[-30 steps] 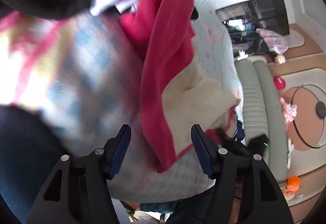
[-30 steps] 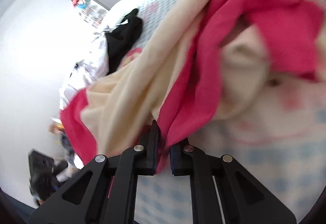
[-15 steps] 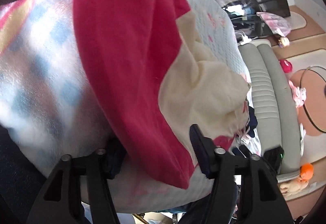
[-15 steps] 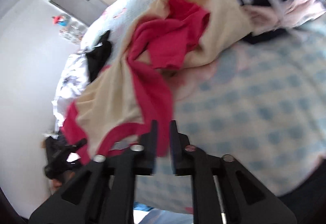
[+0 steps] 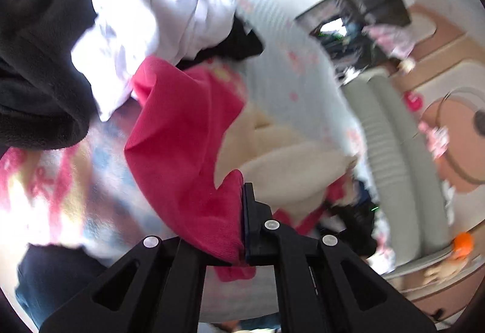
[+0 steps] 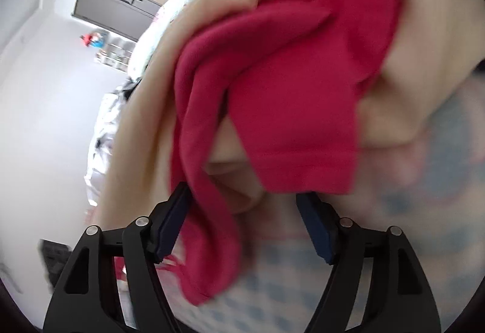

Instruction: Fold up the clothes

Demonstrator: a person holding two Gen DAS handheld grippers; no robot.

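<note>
One red-cream garment (image 5: pixel 182 133) — left tongs (image 5: pixel 242 230) clamped on it; right tongs (image 6: pixel 245 227) opening, cloth between.

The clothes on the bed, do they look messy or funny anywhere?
Yes. A black garment and a white shirt lie crumpled in a heap on the checked blanket. The red-and-cream top is bunched, not flat; the left gripper pinches its red edge, and the right gripper is opening around it.
</note>
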